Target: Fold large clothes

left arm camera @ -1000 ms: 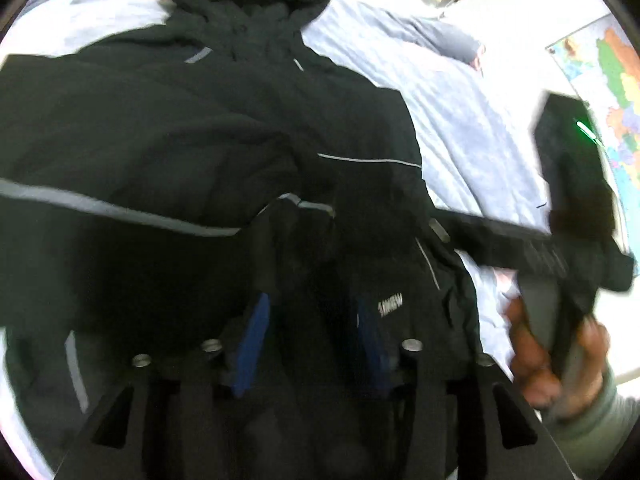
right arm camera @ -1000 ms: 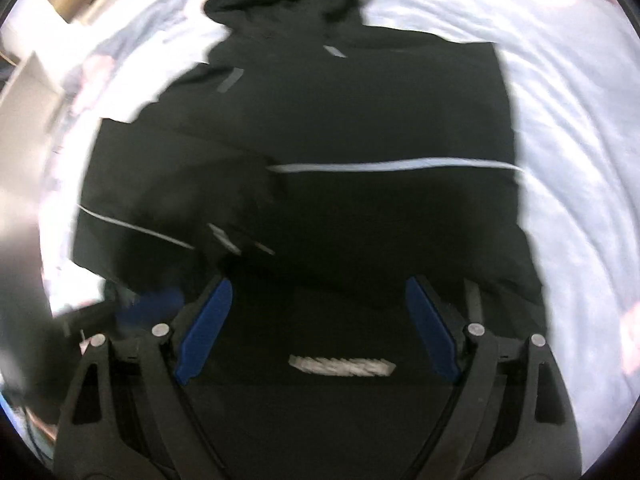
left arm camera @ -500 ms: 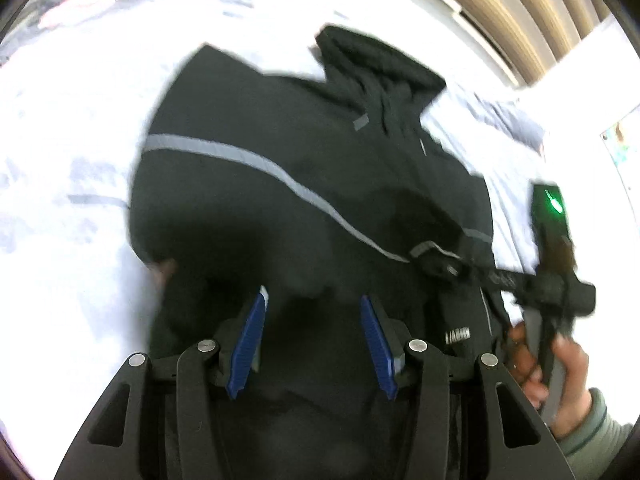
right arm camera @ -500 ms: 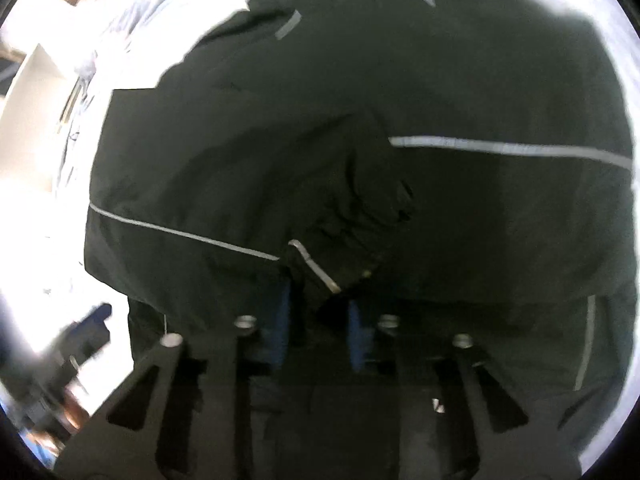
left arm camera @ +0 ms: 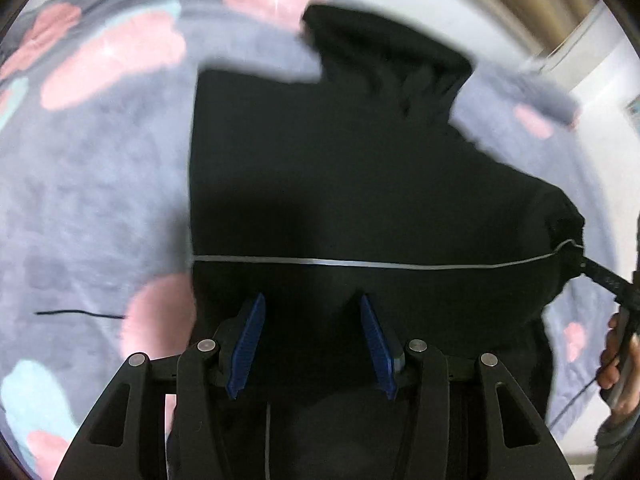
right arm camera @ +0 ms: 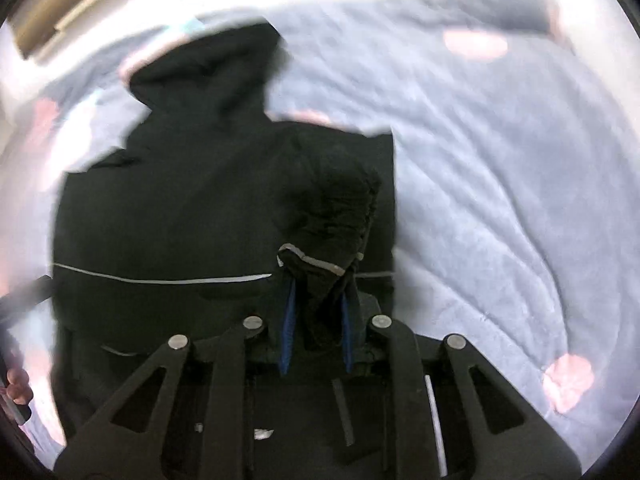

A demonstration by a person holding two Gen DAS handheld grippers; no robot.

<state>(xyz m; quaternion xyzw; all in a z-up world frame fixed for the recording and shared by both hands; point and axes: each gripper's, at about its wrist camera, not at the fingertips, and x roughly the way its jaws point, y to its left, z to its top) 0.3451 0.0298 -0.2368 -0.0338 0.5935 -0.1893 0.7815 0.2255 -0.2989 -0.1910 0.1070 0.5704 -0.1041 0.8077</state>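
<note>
Your right gripper pinches the jacket cuff between its fingers (for folding); left gripper hovers half-open, empty.

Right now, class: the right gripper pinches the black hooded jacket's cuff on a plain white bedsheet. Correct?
Not quite. The right gripper does pinch the black hooded jacket's cuff, but the bedding is grey-blue with pink patches, as the left wrist view shows.

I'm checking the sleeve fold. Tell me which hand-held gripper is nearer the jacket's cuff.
Right. The right hand-held gripper is clamped on the cuff; the left hand-held gripper hovers over the jacket's hem, well away.
</note>
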